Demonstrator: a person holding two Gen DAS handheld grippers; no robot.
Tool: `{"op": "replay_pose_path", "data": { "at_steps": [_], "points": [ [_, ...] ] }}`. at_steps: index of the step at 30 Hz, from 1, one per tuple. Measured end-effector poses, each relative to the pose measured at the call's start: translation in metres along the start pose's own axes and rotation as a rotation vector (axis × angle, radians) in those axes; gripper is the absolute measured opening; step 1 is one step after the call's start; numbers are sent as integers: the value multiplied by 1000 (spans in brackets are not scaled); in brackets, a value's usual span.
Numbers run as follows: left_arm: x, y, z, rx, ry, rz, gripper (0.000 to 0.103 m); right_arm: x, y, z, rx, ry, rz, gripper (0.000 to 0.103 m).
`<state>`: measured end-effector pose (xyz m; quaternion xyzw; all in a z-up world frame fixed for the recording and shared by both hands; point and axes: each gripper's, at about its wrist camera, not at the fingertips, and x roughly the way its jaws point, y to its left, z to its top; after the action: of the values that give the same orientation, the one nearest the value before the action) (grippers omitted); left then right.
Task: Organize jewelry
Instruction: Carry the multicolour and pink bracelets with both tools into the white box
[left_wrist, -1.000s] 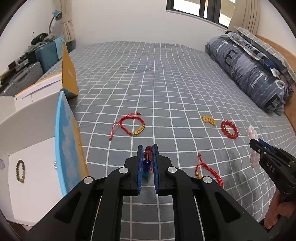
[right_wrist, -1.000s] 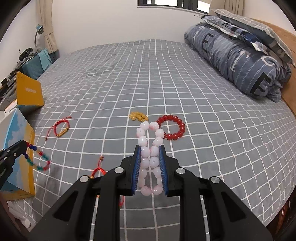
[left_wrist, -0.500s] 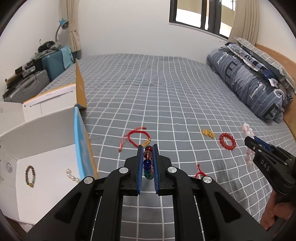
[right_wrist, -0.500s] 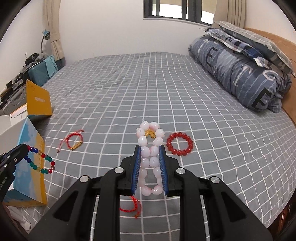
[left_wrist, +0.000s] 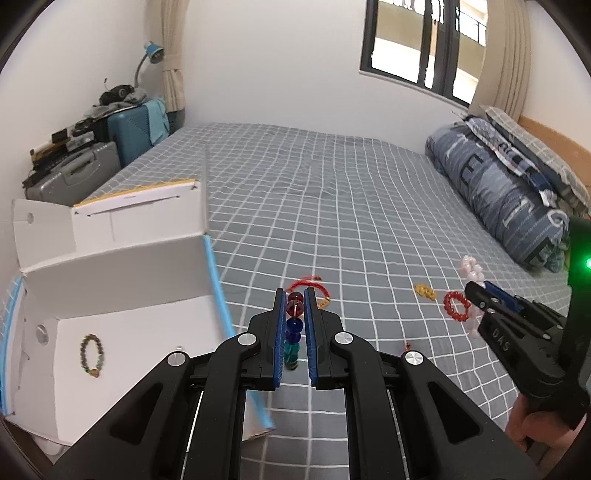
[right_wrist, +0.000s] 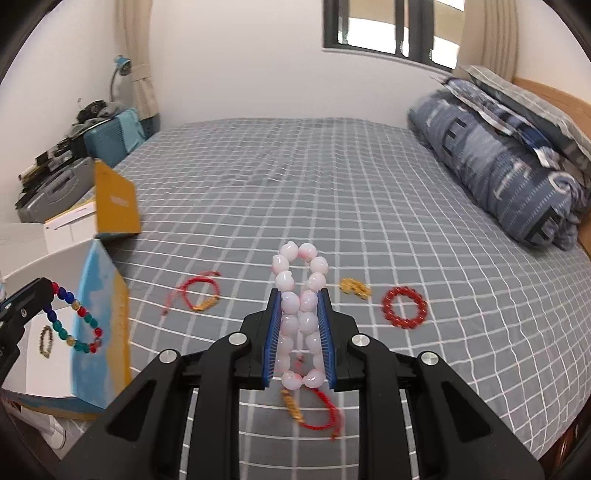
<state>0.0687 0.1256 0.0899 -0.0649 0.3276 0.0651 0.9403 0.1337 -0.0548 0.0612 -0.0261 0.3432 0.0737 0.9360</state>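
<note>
Fingers, left: blue-padded fingers (left_wrist: 294, 332) clamped on a multicoloured glass-bead bracelet (left_wrist: 294, 325), which dangles from their tips in the right wrist view (right_wrist: 74, 321).
Fingers, right: blue-padded fingers (right_wrist: 300, 332) closed on a pale pink bead bracelet (right_wrist: 299, 314), squeezed into a long loop that sticks out past the tips.
Change: both grippers sit higher than a second ago, and the open white cardboard box (left_wrist: 122, 273) now fills more of the left wrist view.
Box: at nine o'clock of the left fingers, a green-brown bead bracelet (left_wrist: 92, 354) inside.
Bed: grey checked sheet (right_wrist: 295, 184) carries a red cord bracelet (right_wrist: 199, 291) at eleven o'clock, a red bead bracelet (right_wrist: 404, 308) and small gold beads (right_wrist: 354, 288) at two.
</note>
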Motion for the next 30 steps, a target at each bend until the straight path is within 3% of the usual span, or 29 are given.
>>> {"op": "replay_pose_path", "data": {
  "at_steps": [12, 16, 30],
  "points": [
    [-33, 86, 4, -87, -20, 134, 9, -20, 89, 18, -86, -36, 128, 19],
    [-43, 123, -2, -113, -36, 229, 9, -24, 127, 16, -122, -43, 190, 19],
    [-32, 220, -35, -211, 77, 361, 9, -4, 256, -15, -287, 39, 361, 19]
  ]
}}
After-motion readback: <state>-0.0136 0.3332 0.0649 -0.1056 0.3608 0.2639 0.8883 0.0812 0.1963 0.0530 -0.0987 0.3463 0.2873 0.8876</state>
